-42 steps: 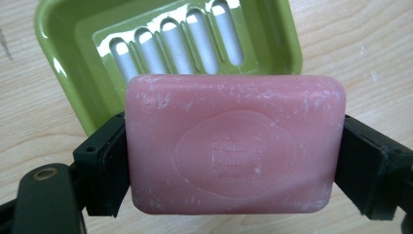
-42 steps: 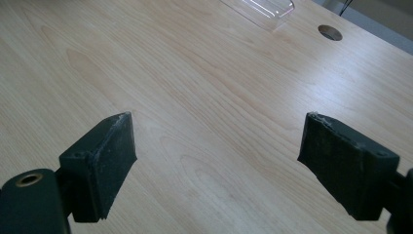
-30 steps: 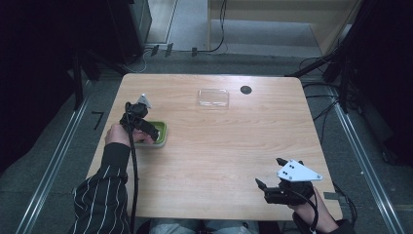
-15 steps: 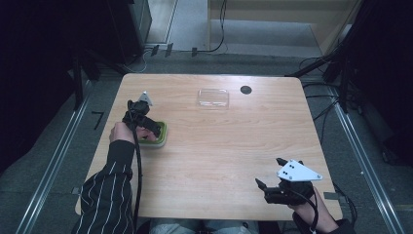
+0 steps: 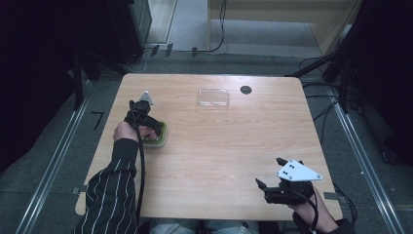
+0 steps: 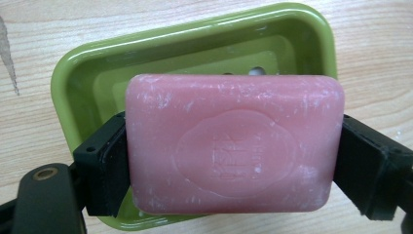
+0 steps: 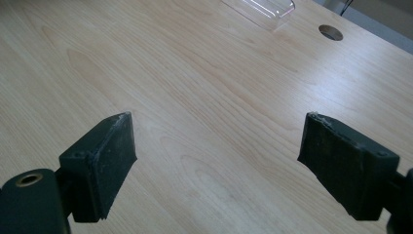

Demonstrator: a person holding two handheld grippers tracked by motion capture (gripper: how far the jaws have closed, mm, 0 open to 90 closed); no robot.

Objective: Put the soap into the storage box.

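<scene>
Got my left claw point(image 6: 229, 161) pinching the pink soap point(image 6: 234, 148) over the green dish point(image 6: 78, 83); right claw point(image 7: 216, 165) spread, idle. Placing's left, I'd guess.

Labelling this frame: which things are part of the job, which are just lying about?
In the job:
left tool, shut on the pink soap bar
green soap dish

Lying about:
clear lid
right tool, open over bare table

Clear plastic lid point(image 5: 213, 97), round hole point(image 5: 246, 89), wooden table point(image 5: 234, 141)
</scene>
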